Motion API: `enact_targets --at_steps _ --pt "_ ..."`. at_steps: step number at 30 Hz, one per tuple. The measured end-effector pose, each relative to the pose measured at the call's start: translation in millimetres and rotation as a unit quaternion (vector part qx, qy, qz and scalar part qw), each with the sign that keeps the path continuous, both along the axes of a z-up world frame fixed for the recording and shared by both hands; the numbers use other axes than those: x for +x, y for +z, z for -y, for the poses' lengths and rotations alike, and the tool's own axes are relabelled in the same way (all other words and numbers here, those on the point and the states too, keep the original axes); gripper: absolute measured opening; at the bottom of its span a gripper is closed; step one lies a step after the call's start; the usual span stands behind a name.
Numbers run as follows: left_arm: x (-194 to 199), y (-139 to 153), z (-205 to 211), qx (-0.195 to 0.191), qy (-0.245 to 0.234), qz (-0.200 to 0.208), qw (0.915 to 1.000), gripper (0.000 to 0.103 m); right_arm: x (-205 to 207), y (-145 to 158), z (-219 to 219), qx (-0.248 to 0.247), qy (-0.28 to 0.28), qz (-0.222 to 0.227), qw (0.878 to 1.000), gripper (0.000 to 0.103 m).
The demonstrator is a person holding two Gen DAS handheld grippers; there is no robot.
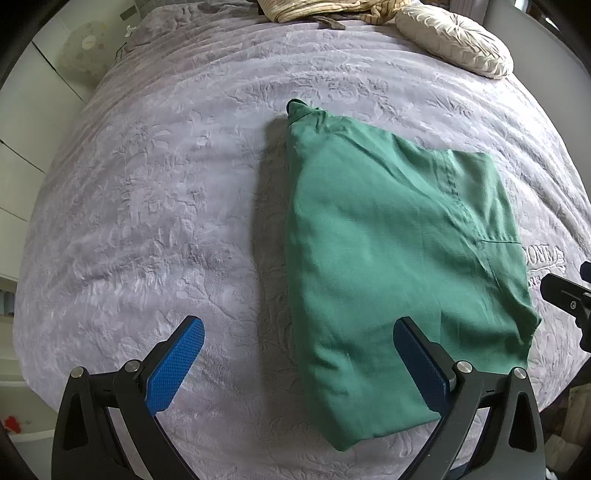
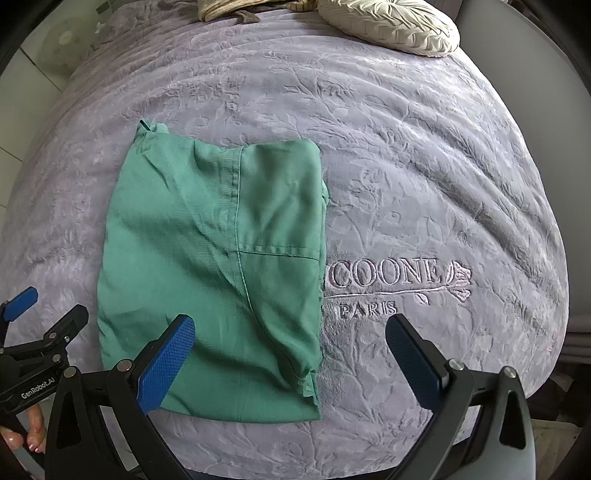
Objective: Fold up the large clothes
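Green garment (image 1: 388, 258) lies folded into a compact, roughly rectangular bundle on the bed (image 1: 147, 206), flat on a lilac embossed blanket (image 2: 424, 177). Seams and a stitched pocket line show on its upper face; a small bunched bit of cloth sticks out at the far left corner. In the right wrist view its right edge sits just beside, slightly over, the embroidered lettering (image 2: 388, 275) on the blanket.

Left hand-held gripper (image 1: 299, 354): jaws spread wide, blue pads well apart, nothing between them. It hangs over the near edge of the garment; the right-side pad overlaps the green cloth in view, the left-side pad is over bare blanket. Contact with the cloth cannot be told.

Right hand-held gripper (image 2: 290, 349): jaws likewise spread wide, holding nothing. Its left-side pad shows over the garment's near part, its right-side pad over blanket below the lettering.

In the right wrist view the left gripper's body appears at lower left, with a person's fingers (image 2: 33, 435) around its handle.

Far end of bed: a round pleated cream cushion (image 2: 391, 26) and a heap of striped beige fabric (image 1: 314, 9), both well apart from the garment.
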State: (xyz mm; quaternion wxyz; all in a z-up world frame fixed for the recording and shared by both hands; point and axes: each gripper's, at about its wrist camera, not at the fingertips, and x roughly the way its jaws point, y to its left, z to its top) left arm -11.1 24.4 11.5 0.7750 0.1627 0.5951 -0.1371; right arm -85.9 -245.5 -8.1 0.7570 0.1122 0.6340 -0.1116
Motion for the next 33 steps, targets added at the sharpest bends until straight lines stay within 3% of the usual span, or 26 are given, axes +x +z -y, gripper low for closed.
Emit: enact_targets --at_steps 33 --pt "3.1 -2.8 -2.9 -0.002 0.004 -0.005 1.0000 0.103 1.6 -5.9 -2.2 0.005 0.005 -0.008 1.000 0.103"
